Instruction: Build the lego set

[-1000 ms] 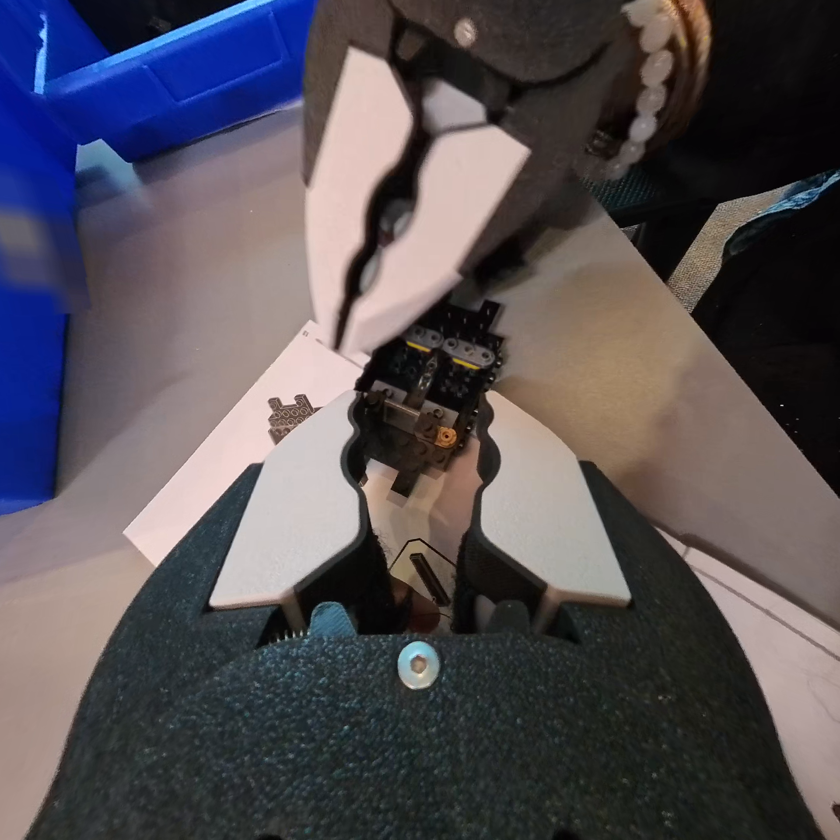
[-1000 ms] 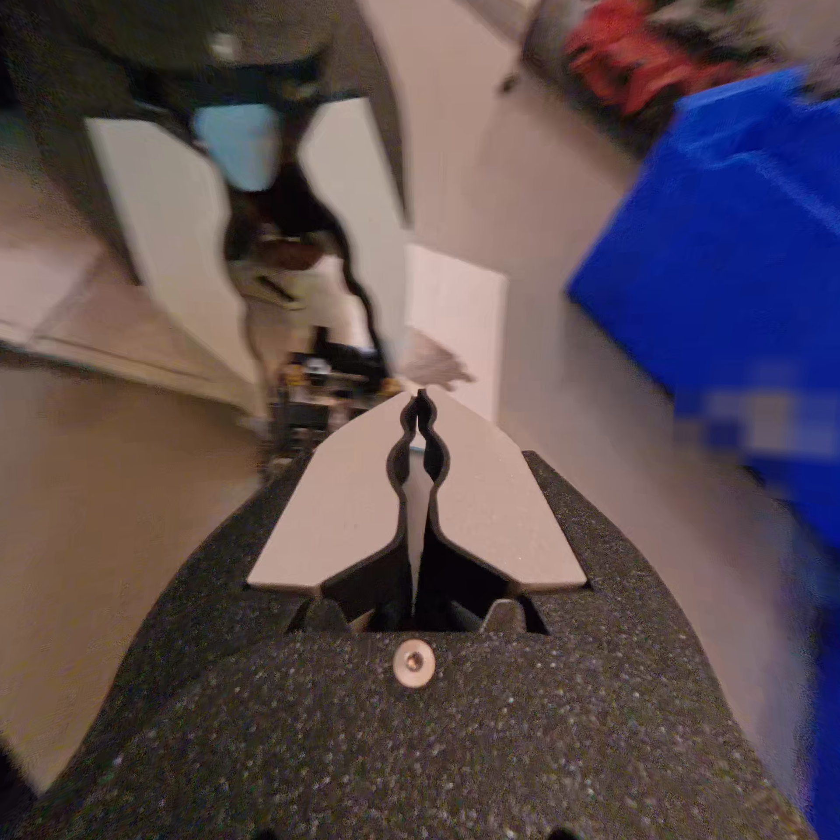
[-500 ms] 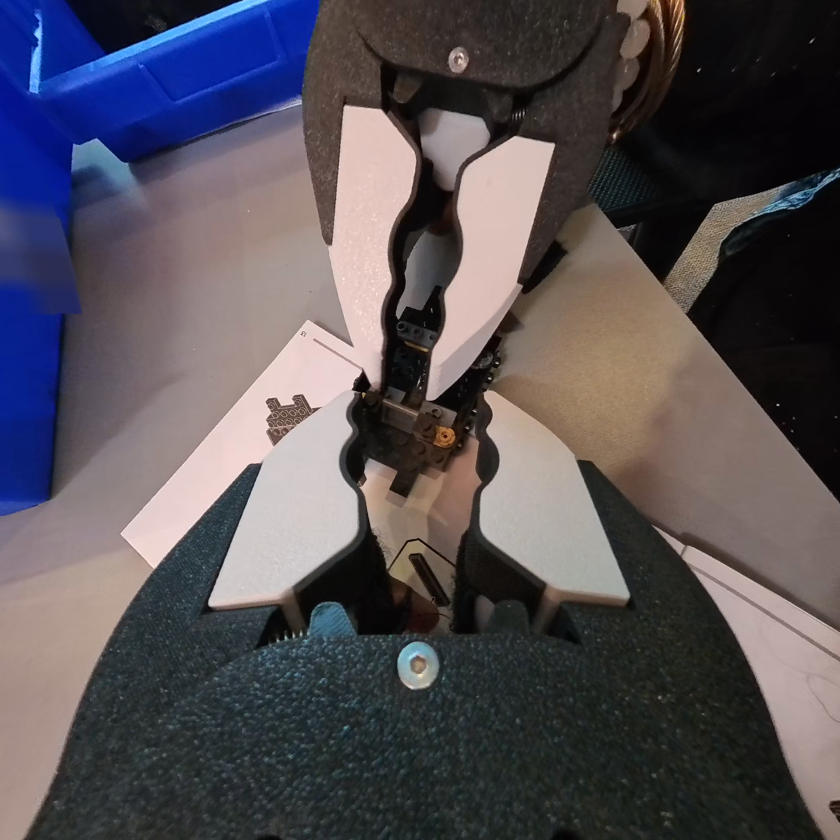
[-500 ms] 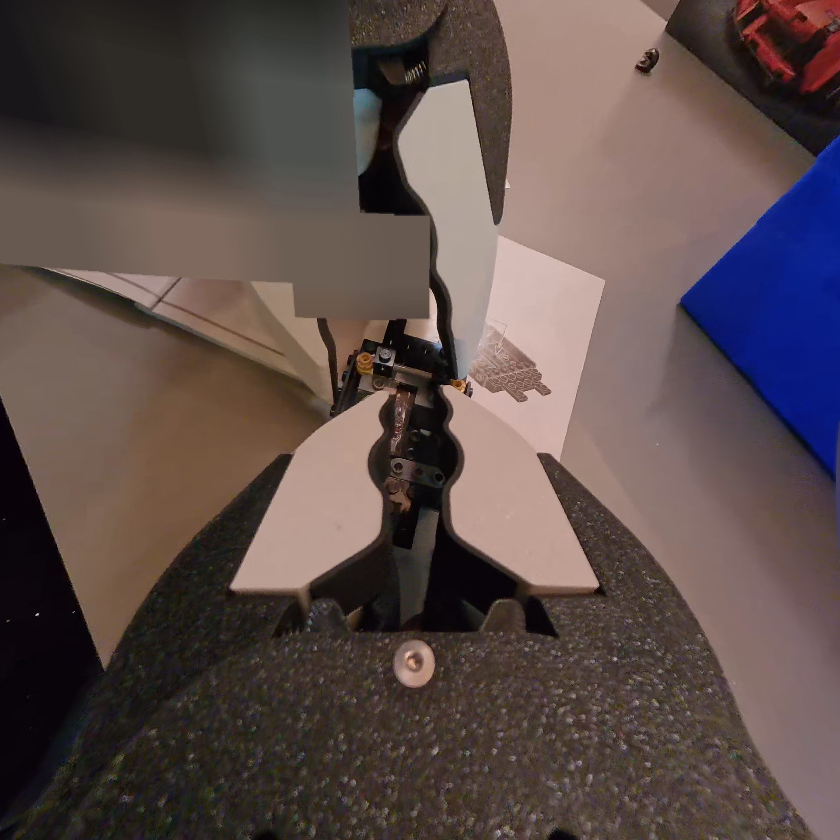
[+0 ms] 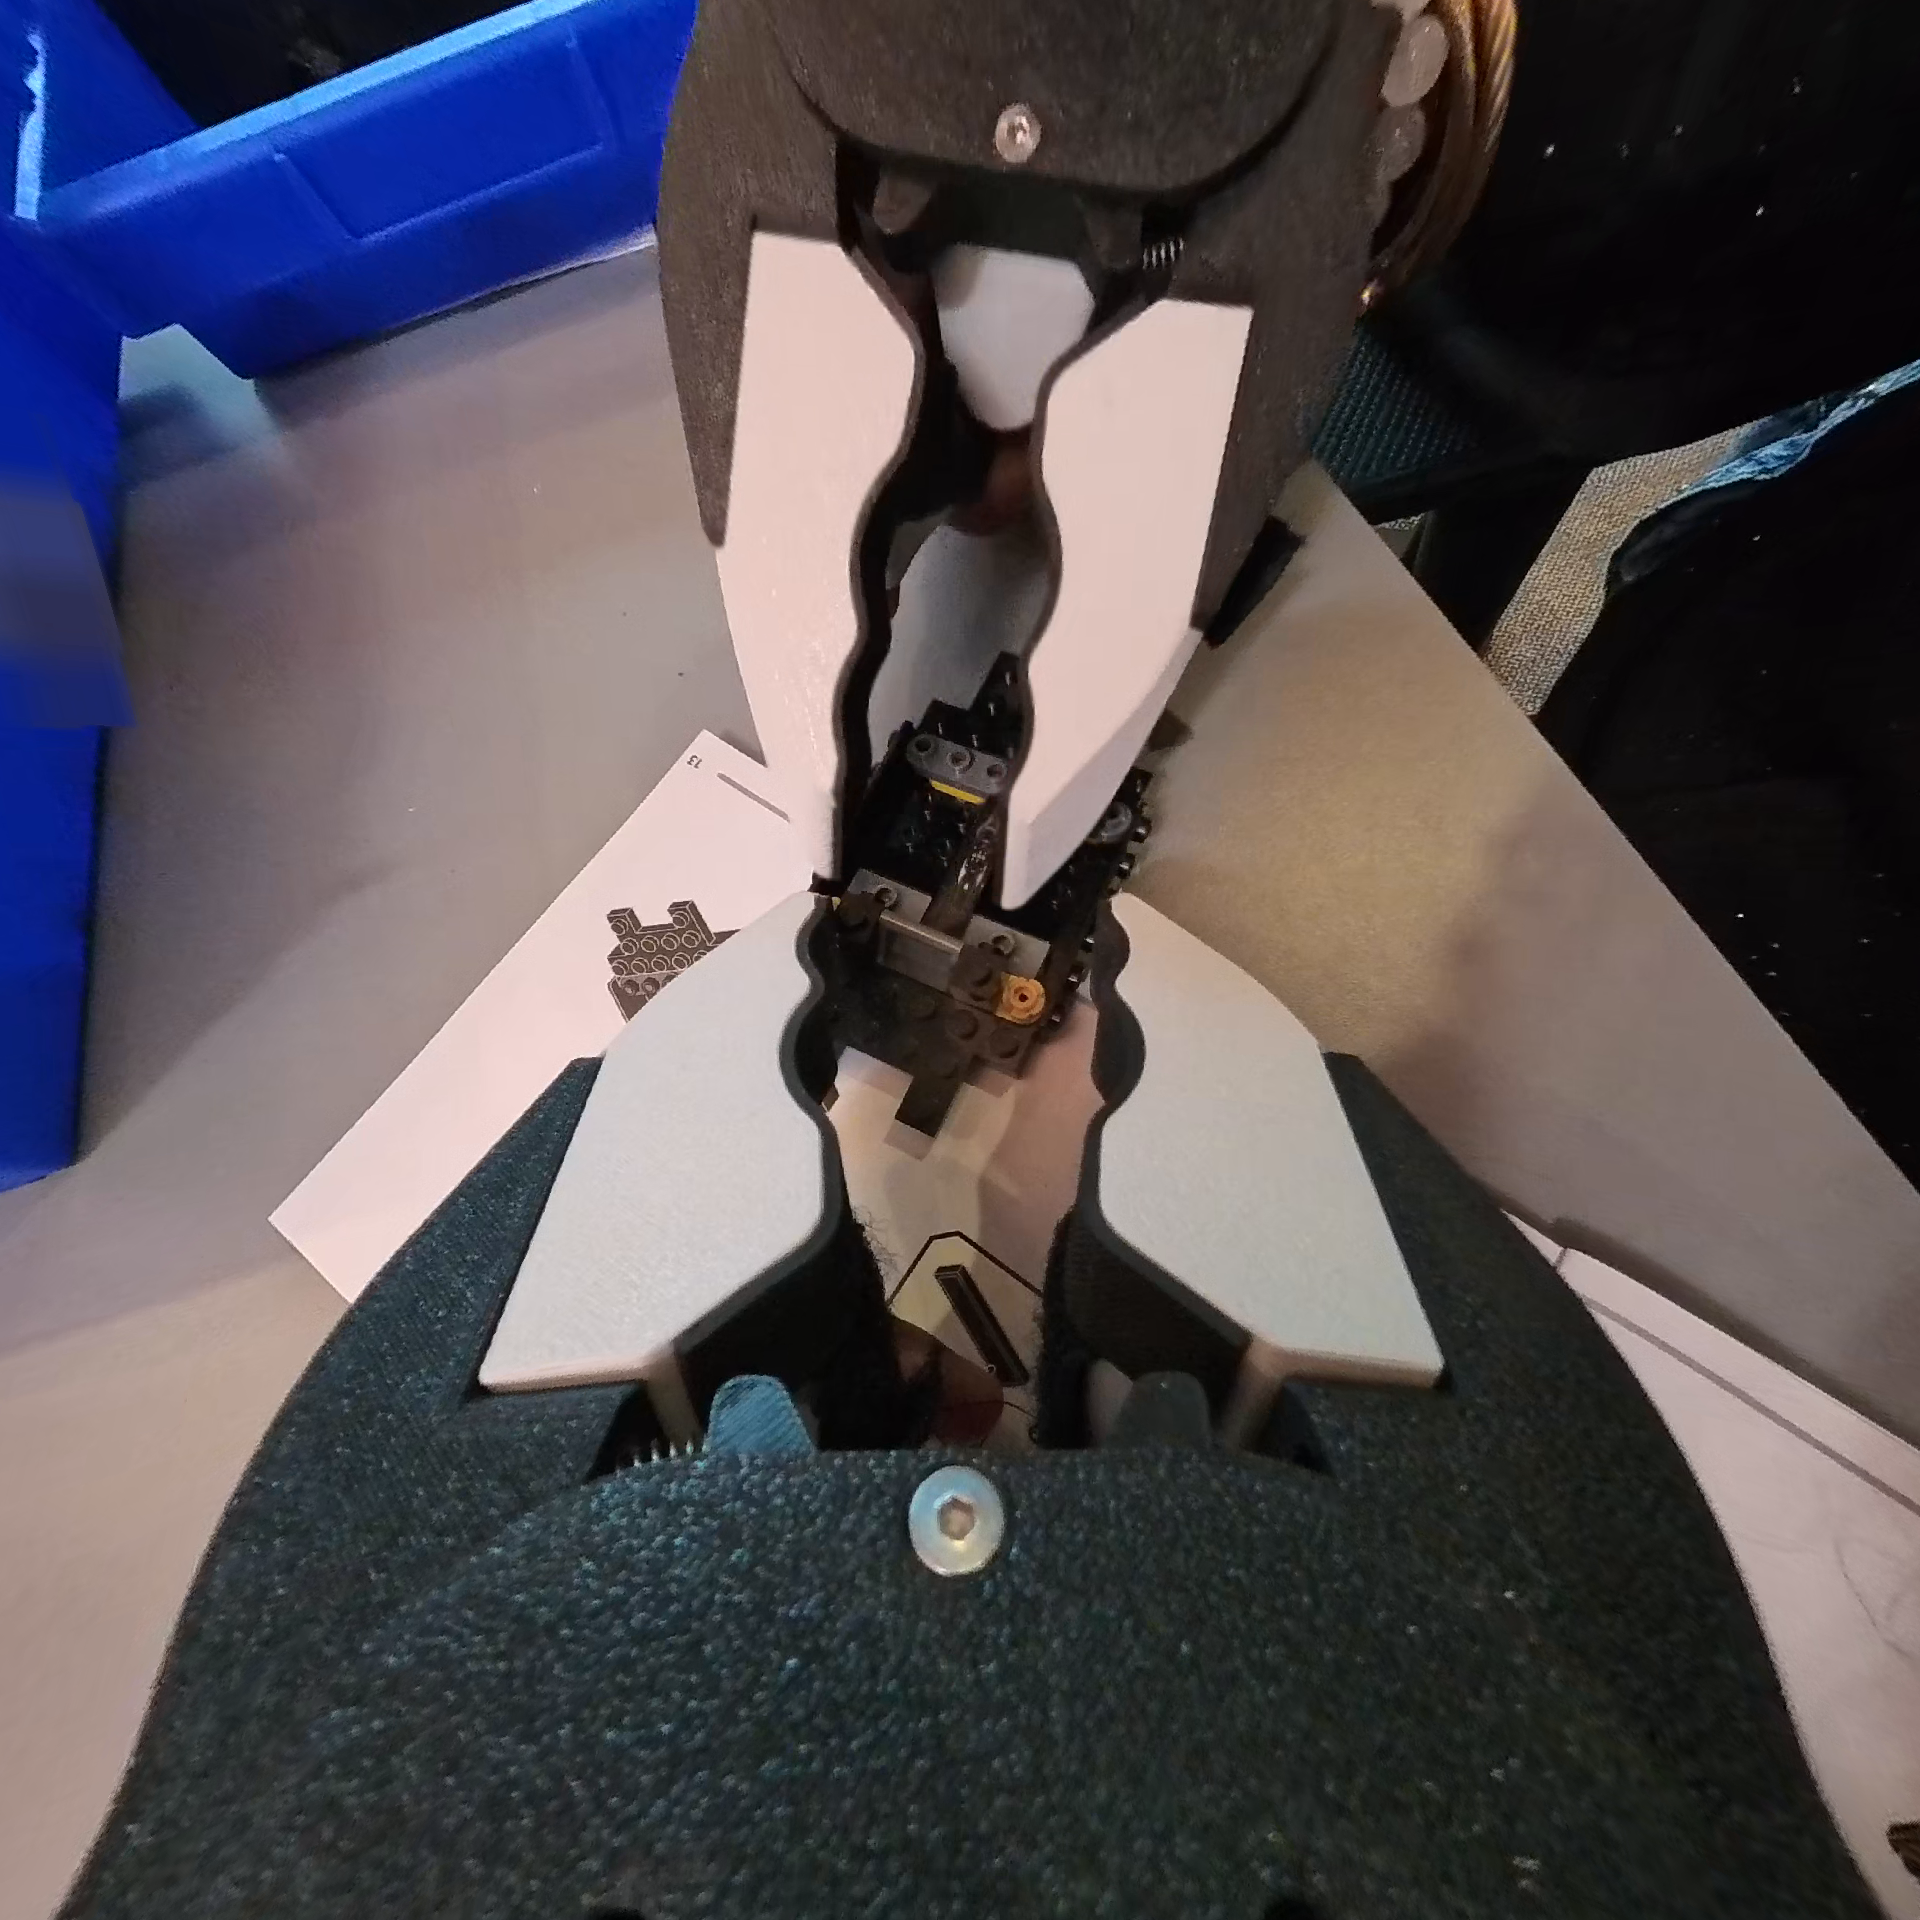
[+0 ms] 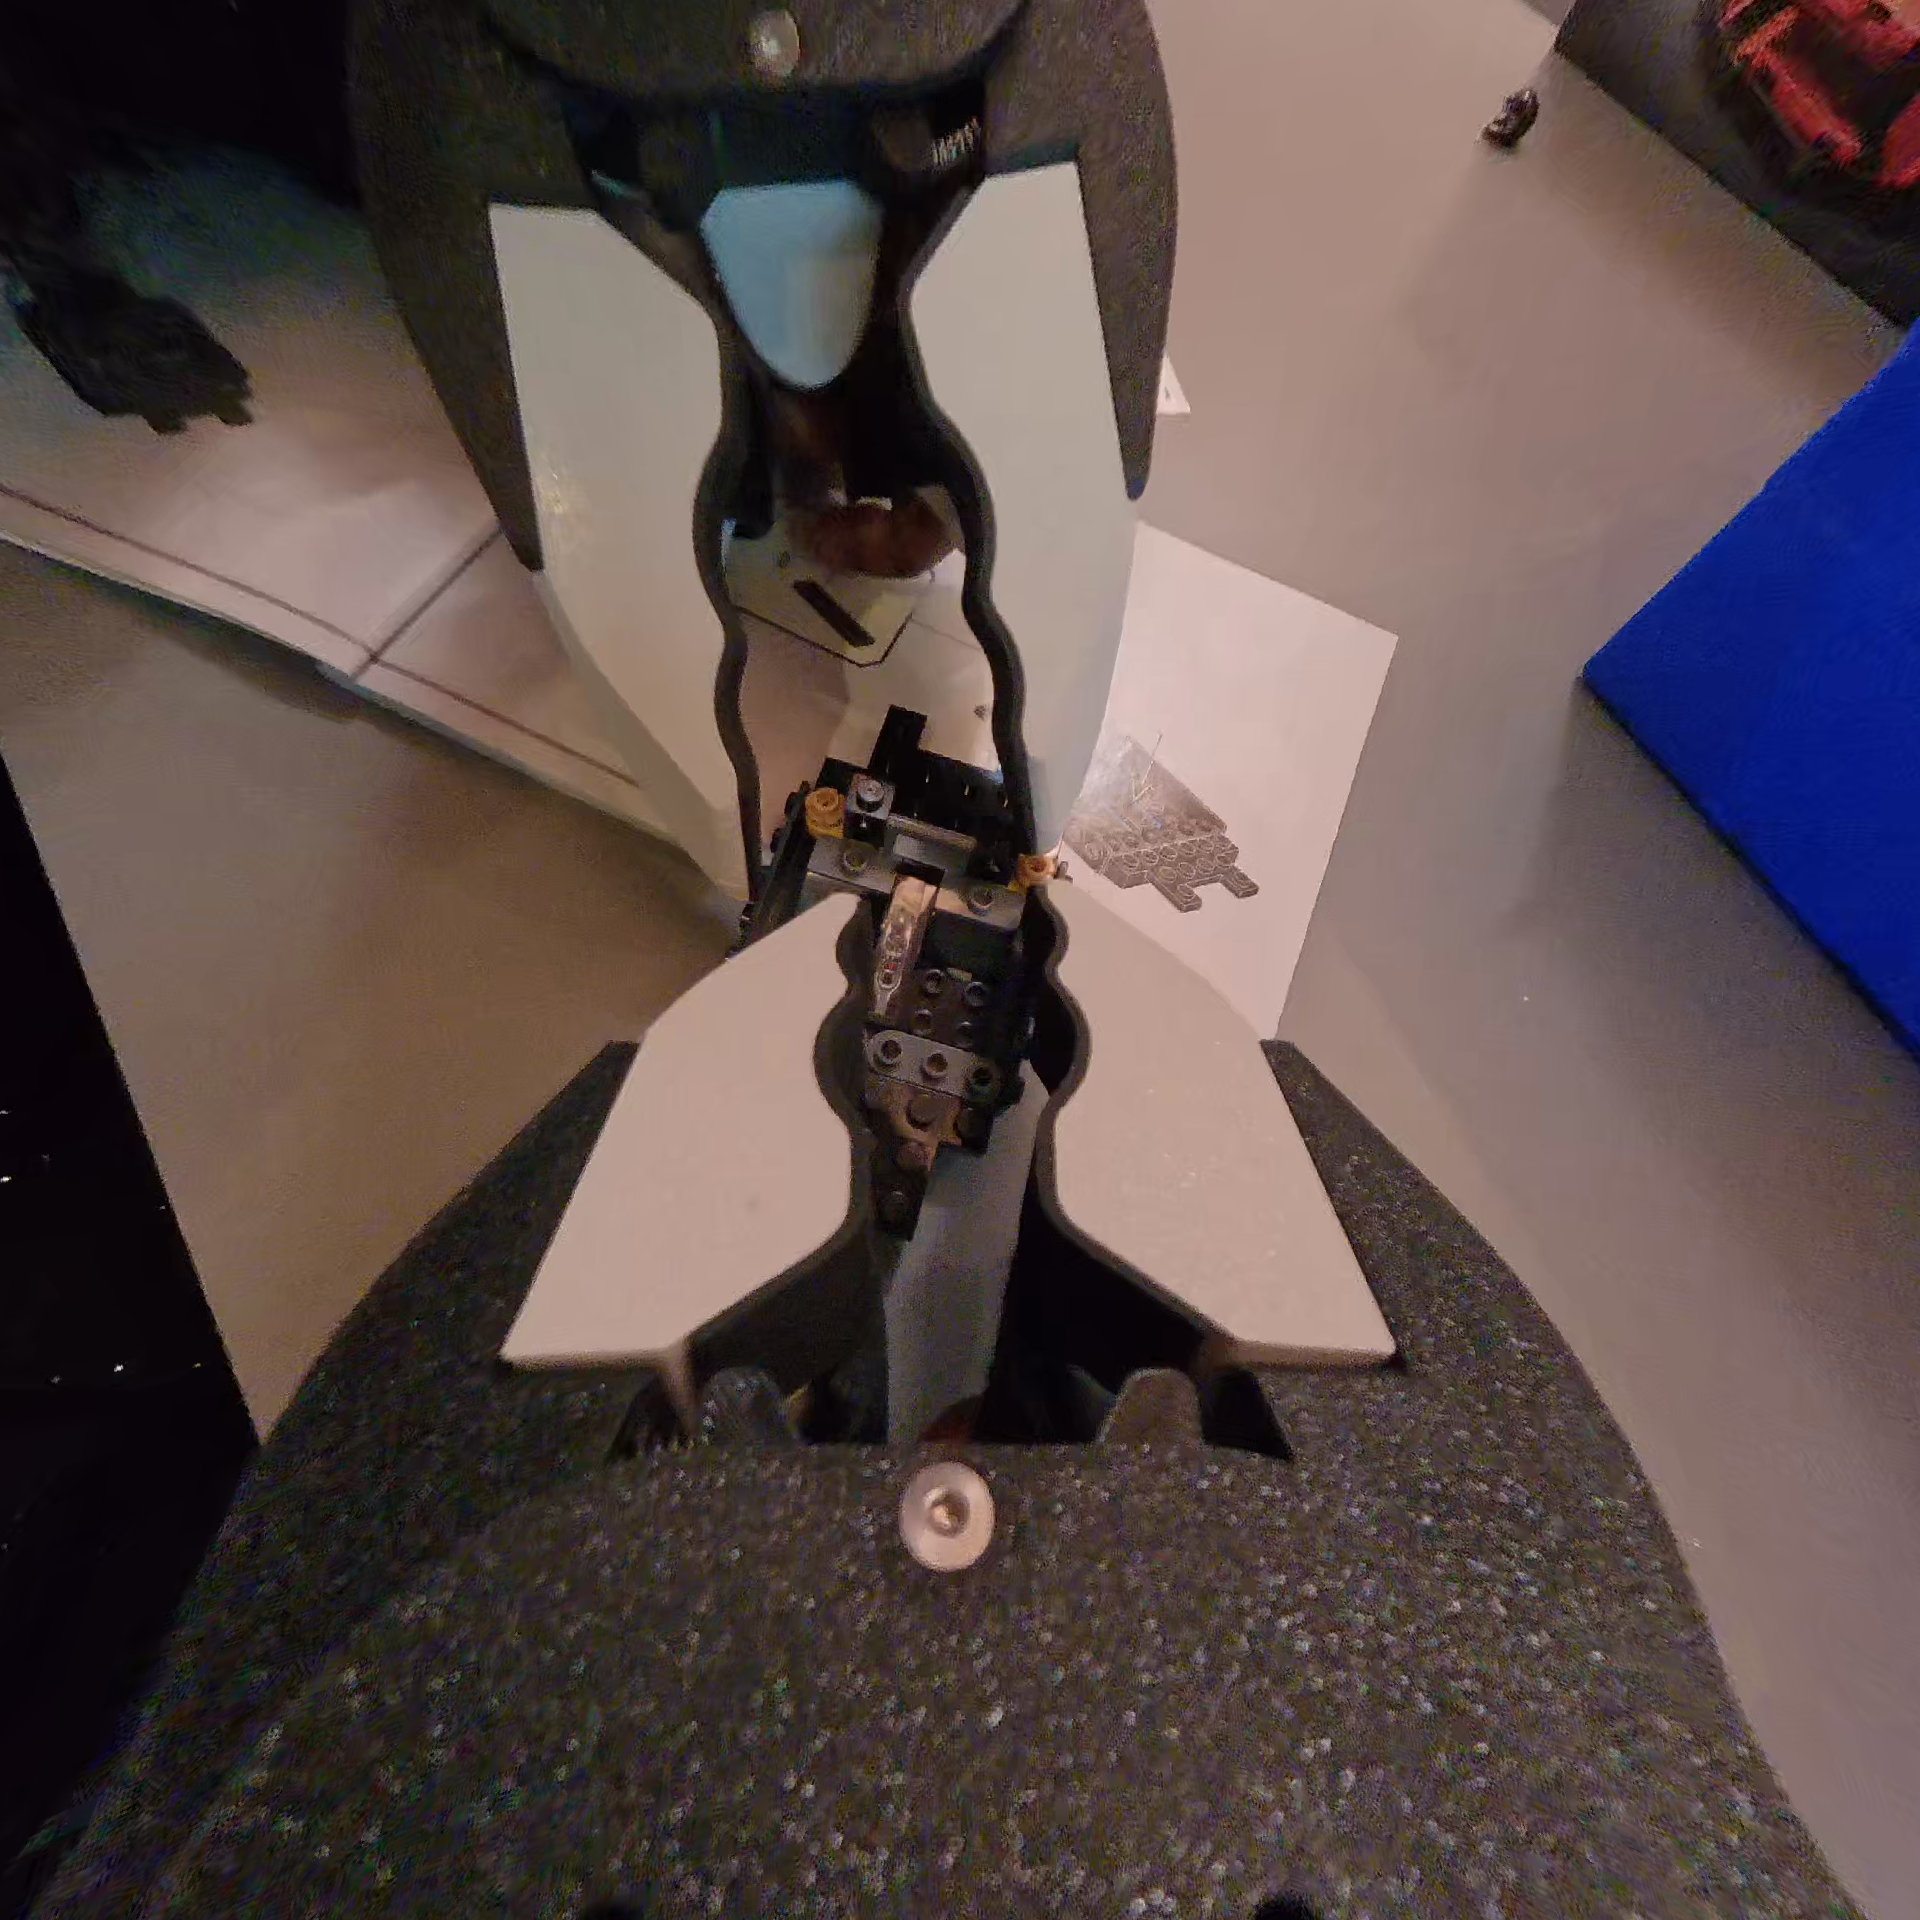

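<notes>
My left gripper (image 5: 961, 935) is shut on a small black lego build (image 5: 935, 997) and grips its sides over a white instruction sheet (image 5: 499, 1091). The build has dark grey plates, an orange stud (image 5: 1023, 997) and a slanted smoky clear piece (image 5: 961, 883). My right gripper (image 6: 940, 925) faces the left one and is open, its fingers straddling the far half of the build (image 6: 945, 997). In the left wrist view it comes down from above (image 5: 925, 883). In the right wrist view the left gripper (image 6: 883, 810) stands at the top, on the build's sides.
A blue bin (image 5: 260, 208) stands at the back left of the grey table (image 5: 416, 571); it also shows in the right wrist view (image 6: 1787, 779). An open booklet (image 5: 1766, 1455) lies beside the sheet. A red model (image 6: 1829, 94) and a small dark piece (image 6: 1512, 114) lie far off. Less than 4 cm separates the two grippers' tips.
My right gripper has swung in over the build and its jaws have gone from shut to open around it. My left gripper has kept its hold and has not moved.
</notes>
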Demonstrator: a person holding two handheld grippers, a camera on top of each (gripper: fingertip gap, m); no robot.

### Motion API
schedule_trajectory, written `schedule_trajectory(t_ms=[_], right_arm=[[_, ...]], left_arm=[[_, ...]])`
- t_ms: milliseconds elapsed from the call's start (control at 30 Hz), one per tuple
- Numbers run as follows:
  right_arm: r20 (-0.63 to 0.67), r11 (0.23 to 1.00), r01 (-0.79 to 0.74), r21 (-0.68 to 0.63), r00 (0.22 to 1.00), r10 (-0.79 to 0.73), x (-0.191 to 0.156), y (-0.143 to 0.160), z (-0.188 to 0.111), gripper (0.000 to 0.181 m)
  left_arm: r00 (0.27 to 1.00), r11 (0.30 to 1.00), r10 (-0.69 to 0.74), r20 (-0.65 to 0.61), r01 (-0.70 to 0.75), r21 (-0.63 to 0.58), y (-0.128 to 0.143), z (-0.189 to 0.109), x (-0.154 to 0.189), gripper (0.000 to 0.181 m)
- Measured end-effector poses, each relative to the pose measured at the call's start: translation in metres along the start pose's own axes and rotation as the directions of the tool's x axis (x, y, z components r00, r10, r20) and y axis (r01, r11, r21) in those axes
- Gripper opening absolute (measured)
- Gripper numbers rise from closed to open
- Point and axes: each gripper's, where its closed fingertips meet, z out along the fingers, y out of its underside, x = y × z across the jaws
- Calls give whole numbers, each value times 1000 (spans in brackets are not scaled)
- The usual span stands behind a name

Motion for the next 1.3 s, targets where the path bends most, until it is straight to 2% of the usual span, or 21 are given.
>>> schedule_trajectory(t_ms=[133, 233, 533, 567, 600, 633, 700, 767, 800, 833, 967, 1067, 1200, 1300], right_arm=[[-4, 1000, -18, 0, 1000, 18, 2, 0, 0, 27], [-31, 1000, -29, -8, 999, 28, 4, 0, 1, 16], [-113, 998, -56, -10, 992, 55, 11, -3, 3, 3], [-154, 998, -59, 4, 986, 59, 16, -4, 1, 2], [-250, 996, -74, 51, 965, 84, 30, -7, -5, 0], [-262, 990, -98, 104, 957, 122, 37, -10, -12, 0], [-157, 978, -136, 156, 974, 160, 29, -15, -16, 0], [-64, 981, -147, 129, 986, 156, 16, -13, -13, 2], [-29, 981, -165, 103, 985, 169, 12, -11, -10, 17], [-10, 982, -175, 74, 984, 176, 10, -8, -7, 23], [8, 977, -215, 0, 977, 215, 14, -1, 2, 24], [43, 970, -242, -2, 969, 242, 13, -2, 3, 24], [16, 975, -220, -5, 975, 220, 15, -2, 5, 19], [-21, 991, -131, 5, 991, 131, 14, -5, 6, 35]], left_arm=[[1000, 1000, 1, 4, -1, 0, 0, 0, 0, 47], [999, 1000, -19, 44, 20, -6, 1, 0, -5, 47], [993, 998, -60, 106, 62, -12, 2, 0, -16, 47], [992, 998, -61, 107, 63, -13, 3, 0, -16, 47], [994, 998, -56, 99, 57, -12, 2, 0, -15, 47], [994, 998, -55, 98, 57, -11, 3, -1, -14, 47], [993, 998, -59, 99, 60, -11, 3, -1, -15, 47], [994, 998, -60, 96, 62, -11, 3, -1, -14, 47], [994, 998, -60, 95, 62, -11, 3, -1, -14, 47], [994, 998, -60, 94, 61, -11, 3, -1, -14, 47], [994, 998, -55, 97, 57, -11, 3, -1, -14, 47], [994, 998, -56, 96, 57, -11, 2, -1, -13, 47], [994, 998, -57, 95, 58, -11, 2, -1, -13, 47], [994, 998, -59, 93, 60, -10, 2, -1, -13, 47]])
